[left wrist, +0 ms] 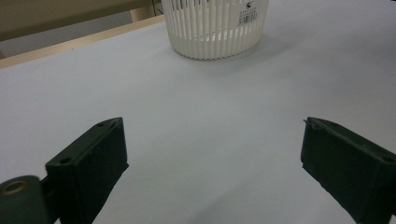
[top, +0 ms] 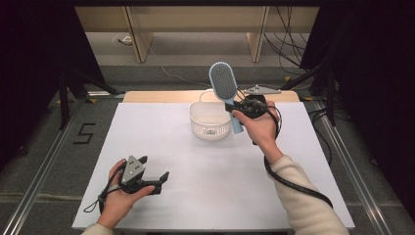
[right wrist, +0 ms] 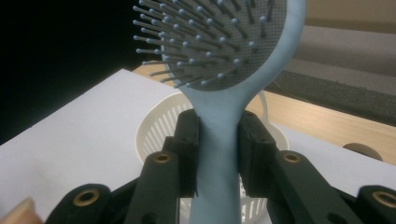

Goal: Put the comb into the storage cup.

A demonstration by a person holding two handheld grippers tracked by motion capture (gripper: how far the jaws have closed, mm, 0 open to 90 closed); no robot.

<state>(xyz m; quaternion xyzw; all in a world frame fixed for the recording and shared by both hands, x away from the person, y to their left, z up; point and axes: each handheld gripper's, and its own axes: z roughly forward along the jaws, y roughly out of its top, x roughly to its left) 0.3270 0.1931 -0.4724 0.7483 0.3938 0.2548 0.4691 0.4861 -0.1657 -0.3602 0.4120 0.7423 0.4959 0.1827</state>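
A light blue hairbrush [top: 224,84] with a grey bristle pad stands upright above the right rim of a white slotted basket [top: 209,120]. My right gripper [top: 234,106] is shut on its handle; in the right gripper view both pads press the hairbrush [right wrist: 219,140] handle, bristles facing left, with the basket [right wrist: 156,133] behind and below. My left gripper [top: 155,171] rests low on the white table [top: 205,171] near the front left, jaws wide apart. In the left gripper view nothing lies between its fingers [left wrist: 93,163], and the basket [left wrist: 215,28] stands far ahead.
A wooden strip [top: 156,96] borders the table's far edge. A black cable [top: 293,183] trails from the right gripper along the cream sleeve. Dark stands and cables lie on the floor at both sides.
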